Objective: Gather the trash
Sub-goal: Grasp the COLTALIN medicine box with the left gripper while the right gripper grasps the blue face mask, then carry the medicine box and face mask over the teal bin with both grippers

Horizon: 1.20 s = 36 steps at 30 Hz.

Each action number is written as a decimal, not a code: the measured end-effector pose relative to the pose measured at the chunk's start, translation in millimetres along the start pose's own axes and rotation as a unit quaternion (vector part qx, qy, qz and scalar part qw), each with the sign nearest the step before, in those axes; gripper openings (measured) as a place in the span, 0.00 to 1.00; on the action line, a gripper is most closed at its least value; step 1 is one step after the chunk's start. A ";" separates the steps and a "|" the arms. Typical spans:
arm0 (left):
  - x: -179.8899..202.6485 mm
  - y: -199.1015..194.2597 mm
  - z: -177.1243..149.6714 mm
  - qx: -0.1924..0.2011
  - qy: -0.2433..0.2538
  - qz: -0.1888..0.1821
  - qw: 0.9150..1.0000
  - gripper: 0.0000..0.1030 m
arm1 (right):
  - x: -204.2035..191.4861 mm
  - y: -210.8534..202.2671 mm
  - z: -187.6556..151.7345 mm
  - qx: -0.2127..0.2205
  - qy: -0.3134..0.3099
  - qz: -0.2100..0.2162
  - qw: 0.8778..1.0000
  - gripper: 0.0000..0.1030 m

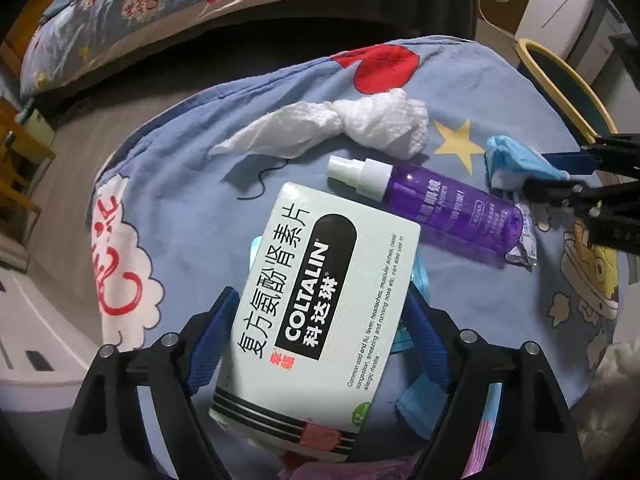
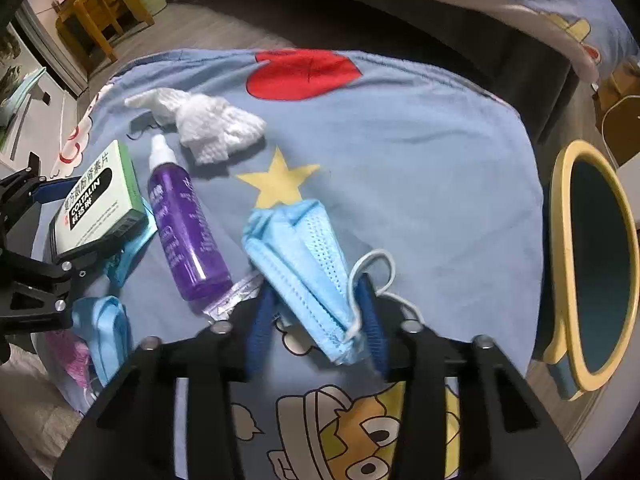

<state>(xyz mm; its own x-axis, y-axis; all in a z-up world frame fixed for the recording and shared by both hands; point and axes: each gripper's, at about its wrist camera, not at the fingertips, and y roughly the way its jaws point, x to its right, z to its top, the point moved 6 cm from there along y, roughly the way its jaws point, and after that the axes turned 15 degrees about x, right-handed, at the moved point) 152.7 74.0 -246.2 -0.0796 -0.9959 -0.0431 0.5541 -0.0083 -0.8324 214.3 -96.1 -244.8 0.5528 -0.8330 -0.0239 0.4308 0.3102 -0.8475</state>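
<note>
- A blue printed bedsheet (image 2: 420, 152) is being used as the surface; the trash is lying scattered on it.
- The left claw (image 1: 320, 316) is being held apart around the Coltalin medicine box (image 1: 320, 300). The blue pads (image 1: 212, 332) are sitting just beside the box's long sides; firm contact cannot be confirmed.
- The right claw (image 2: 316, 316) is being clamped on the folded blue face mask (image 2: 304, 264); the near end of the mask is being squeezed between the pads, with an ear loop (image 2: 376, 268) hanging out on the right.
- A purple spray bottle (image 2: 184, 224) is lying between box and mask, its base resting on a small foil wrapper (image 2: 236, 296). A crumpled white tissue (image 2: 208, 128) is lying farther off, near a yellow star print.
- A yellow-rimmed bin (image 2: 560, 240) is standing at the right edge of the bed, close to the mask.
- Judgement: the step in hand is the double pickup, box on the left, mask on the right.
- For a good grasp, the box should be squeezed across its narrow width, gently enough that the card is not crushed.
- The mask is soft; the loop should be watched so it is not snagged on the claw or the bin rim.
- The bottle should be left undisturbed while both items are being lifted.
</note>
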 end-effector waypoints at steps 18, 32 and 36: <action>1.8 -84.3 48.6 0.156 -0.025 0.042 0.987 0.76 | 17.7 -102.5 47.9 0.131 0.080 -0.003 0.988 0.24; 40.8 -125.8 86.8 0.233 -0.034 0.011 0.972 0.76 | 53.0 -160.3 48.2 0.195 0.095 -0.050 0.975 0.24; 56.6 -125.1 92.5 0.236 -0.032 -0.005 0.971 0.76 | 63.9 -169.4 46.3 0.201 0.109 -0.046 0.973 0.24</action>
<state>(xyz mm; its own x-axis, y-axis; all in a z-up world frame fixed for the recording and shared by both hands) 155.6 10.4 -93.4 -0.0436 -0.9990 0.0114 0.8730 -0.0437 -0.4858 209.7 -180.7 -78.2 0.3540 -0.9292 -0.1064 0.7388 0.3476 -0.5773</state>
